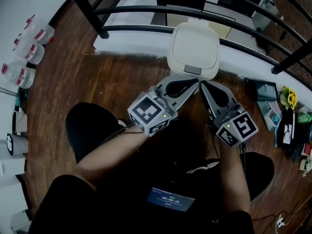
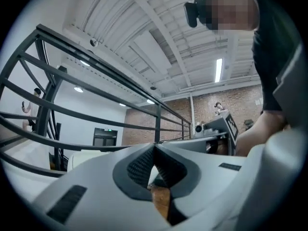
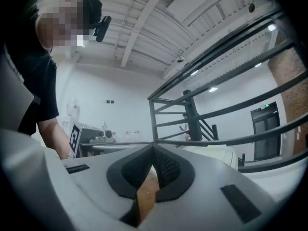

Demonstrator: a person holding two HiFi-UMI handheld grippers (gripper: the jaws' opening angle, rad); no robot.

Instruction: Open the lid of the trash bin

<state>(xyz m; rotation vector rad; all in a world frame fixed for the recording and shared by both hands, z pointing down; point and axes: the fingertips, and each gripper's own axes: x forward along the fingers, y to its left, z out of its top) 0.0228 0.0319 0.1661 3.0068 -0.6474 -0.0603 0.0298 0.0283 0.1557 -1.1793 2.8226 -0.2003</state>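
A cream trash bin (image 1: 193,50) stands on the wood floor by the railing, its lid down, with a grey latch (image 1: 192,69) at its near edge. My left gripper (image 1: 197,81) points up-right at that near edge, its tip just short of the latch, jaws shut on nothing. My right gripper (image 1: 201,84) points up-left beside it, also shut and empty; the two tips nearly meet. In the left gripper view (image 2: 154,147) the jaws are closed and the bin (image 2: 86,159) shows pale at lower left. In the right gripper view (image 3: 153,148) the bin (image 3: 214,152) lies just beyond the closed jaws.
A black metal railing (image 1: 146,9) runs behind the bin above a white ledge (image 1: 126,45). Plastic bottles (image 1: 29,48) sit at the left. Boxes, flowers (image 1: 290,99) and clutter lie at the right. The person's knees and a screen (image 1: 170,199) fill the bottom.
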